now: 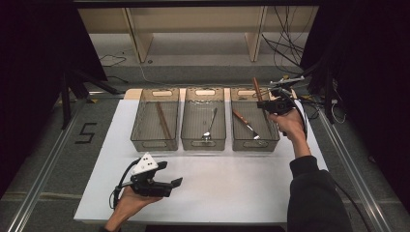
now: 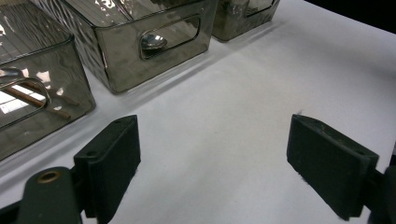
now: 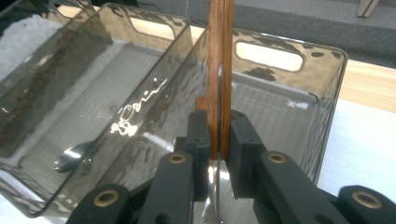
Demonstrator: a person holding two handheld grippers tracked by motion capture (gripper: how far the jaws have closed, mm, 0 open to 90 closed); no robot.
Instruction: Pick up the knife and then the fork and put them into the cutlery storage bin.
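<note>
In the high view, the right hand-held gripper sat at the upper right of the frame, over the far end of the right bin, with a wooden-handled knife sticking up out of it. The right gripper view made the grip plain: the two black jaws were clamped on the wooden handle, which rose straight up the middle of the frame, and a thin metal edge ran down between the pads. What looked like the blade hung below the jaws, though that part was too dim to be sure of.

Beneath it, the right bin already held another knife with a brown handle, lying on a slant on the bin floor. The middle bin held a spoon, whose bowl also showed through the smoked wall at the lower left of the right gripper view. The left bin held a pair of brown chopsticks. All three bins stood side by side along the far part of the white tabletop.

The left hand-held gripper rested in the person's hand at the lower left of the high view, low over the bare tabletop and well apart from the bins. In the left gripper view its jaws stood wide apart with nothing between them, white surface showing in the gap.
</note>
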